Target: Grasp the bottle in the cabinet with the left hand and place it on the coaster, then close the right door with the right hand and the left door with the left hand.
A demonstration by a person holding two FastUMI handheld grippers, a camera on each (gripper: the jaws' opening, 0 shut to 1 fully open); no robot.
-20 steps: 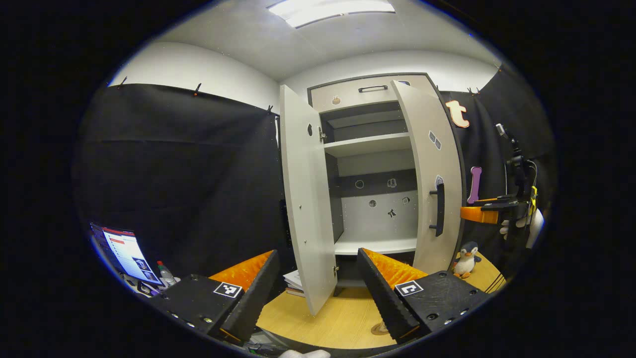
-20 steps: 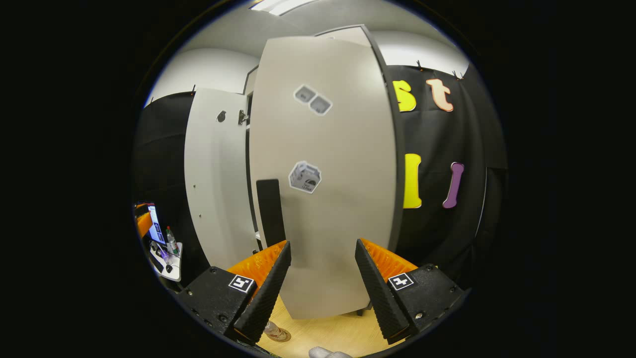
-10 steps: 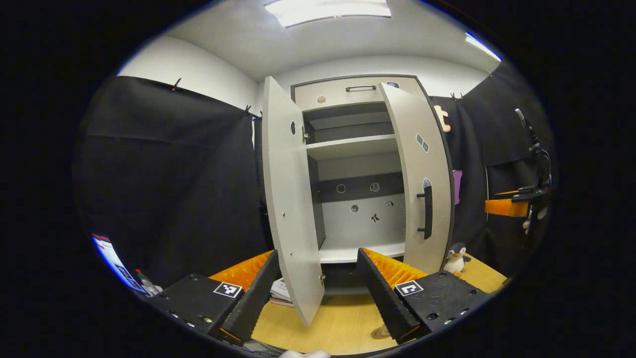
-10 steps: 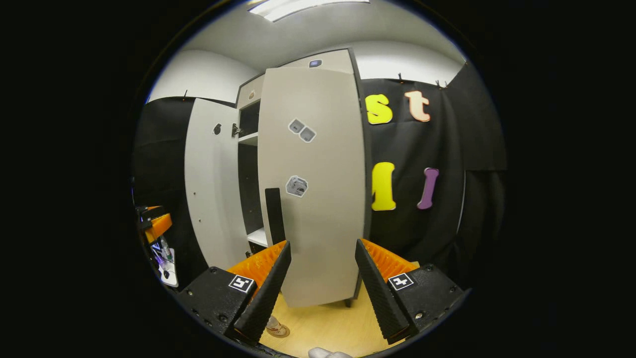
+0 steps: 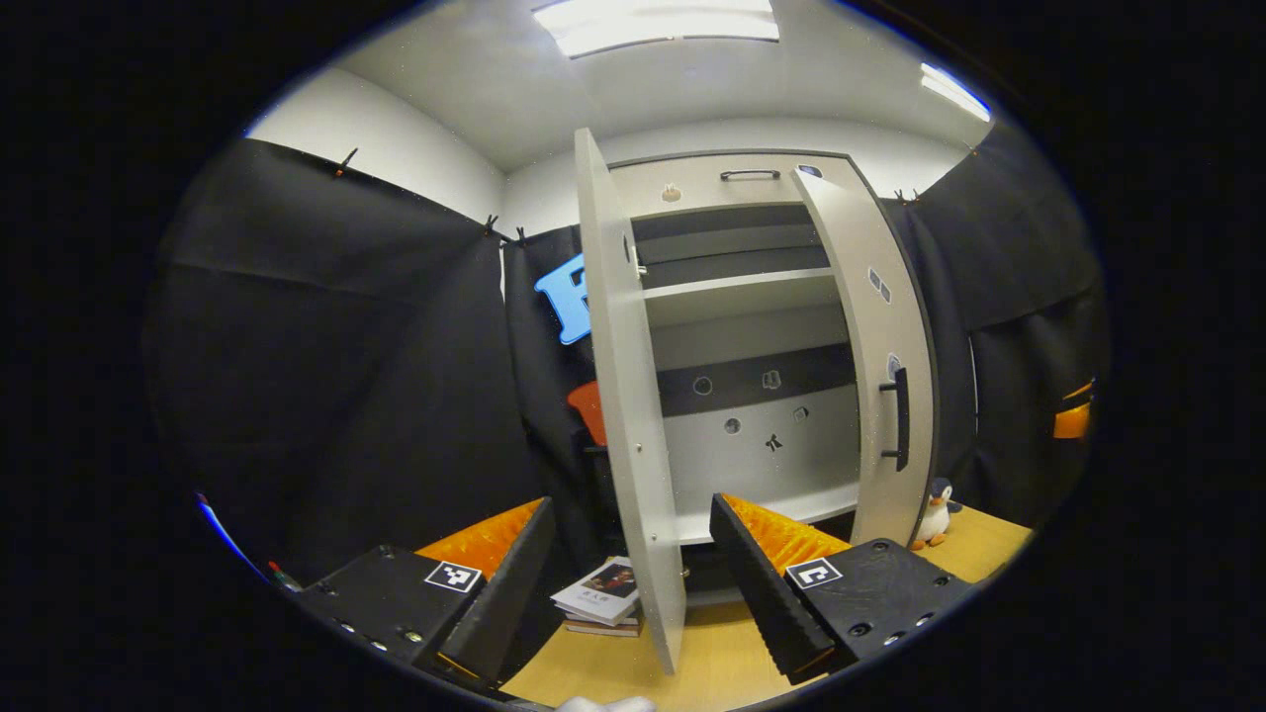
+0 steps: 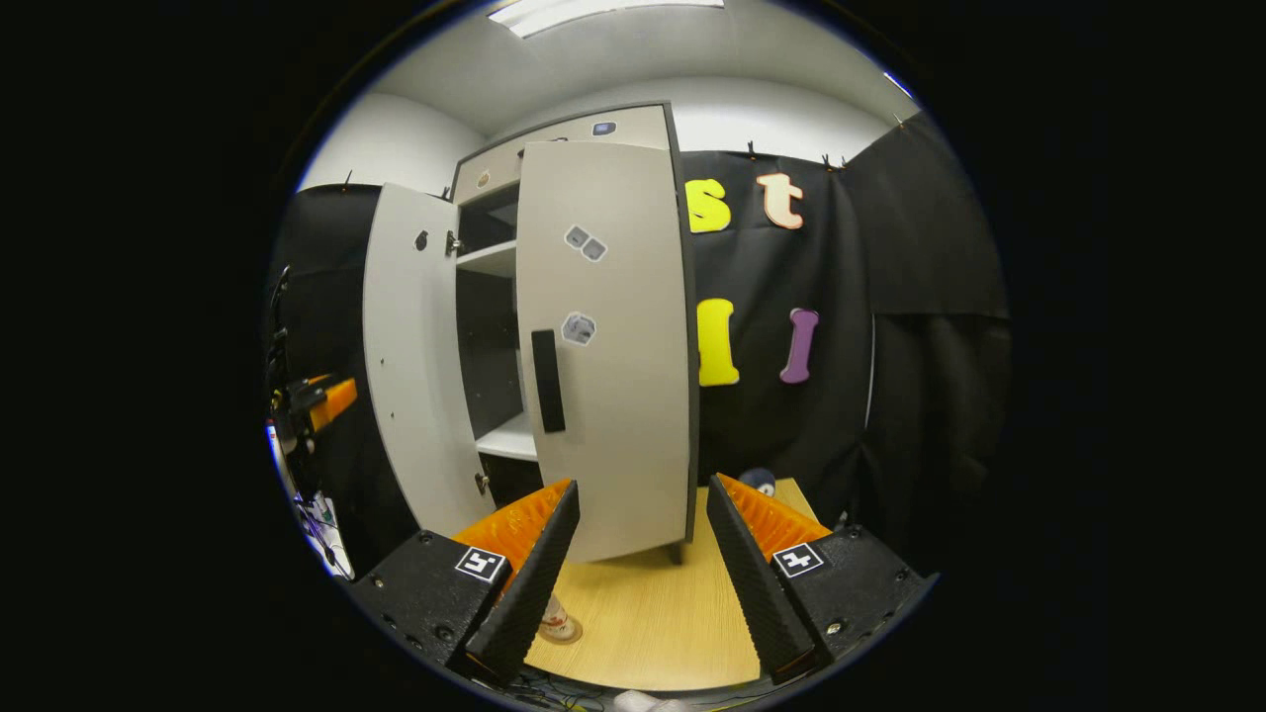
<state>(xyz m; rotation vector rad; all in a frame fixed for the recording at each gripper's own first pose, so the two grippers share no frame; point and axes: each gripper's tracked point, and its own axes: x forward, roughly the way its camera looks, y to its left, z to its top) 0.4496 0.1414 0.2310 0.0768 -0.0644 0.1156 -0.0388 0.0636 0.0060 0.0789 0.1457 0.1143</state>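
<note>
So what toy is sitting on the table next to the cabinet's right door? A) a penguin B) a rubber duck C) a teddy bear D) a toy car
A: a small plush penguin stands on the wooden table, just right of the cabinet's right door, in the left gripper view.

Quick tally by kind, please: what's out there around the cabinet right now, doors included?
Cabinet doors: 2, left door and right door, both ajar
Grippers: 2, left gripper and right gripper, both open
Books: 1 small stack
Penguin toy: 1
Bottle: 1, on the coaster
Coaster: 1
Total: 8
</note>
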